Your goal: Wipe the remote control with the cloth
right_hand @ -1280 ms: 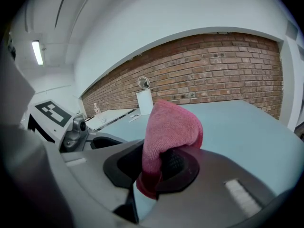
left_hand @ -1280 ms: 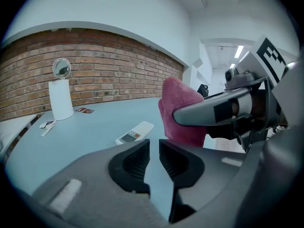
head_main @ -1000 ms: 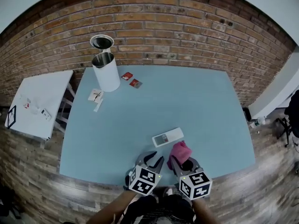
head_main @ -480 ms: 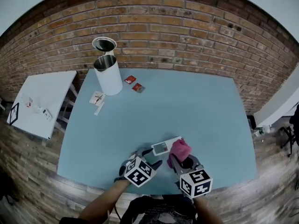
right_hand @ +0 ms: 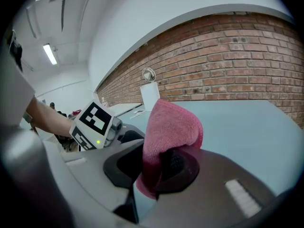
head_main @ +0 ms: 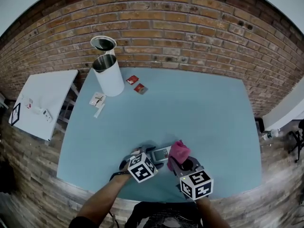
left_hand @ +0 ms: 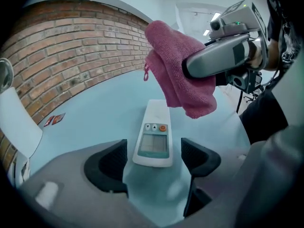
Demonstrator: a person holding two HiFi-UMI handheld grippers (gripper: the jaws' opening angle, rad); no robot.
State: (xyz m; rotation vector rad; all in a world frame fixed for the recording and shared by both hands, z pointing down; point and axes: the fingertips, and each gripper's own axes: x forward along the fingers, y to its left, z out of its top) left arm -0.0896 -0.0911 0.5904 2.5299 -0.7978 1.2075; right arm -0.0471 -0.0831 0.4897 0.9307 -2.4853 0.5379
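Left gripper open at the remote control
Its jaws have just been opening, the remote lying between them untouched; the right gripper pinches the pink cloth.

Table before the brick wall; side table to its left. Bin at the far left corner, two packets right of it, papers before it. Near the front edge lies the remote control, its near end untouched between the jaws of the left gripper, which have just been opening. The cloth, clamped in the right gripper, sits just right of the remote control.
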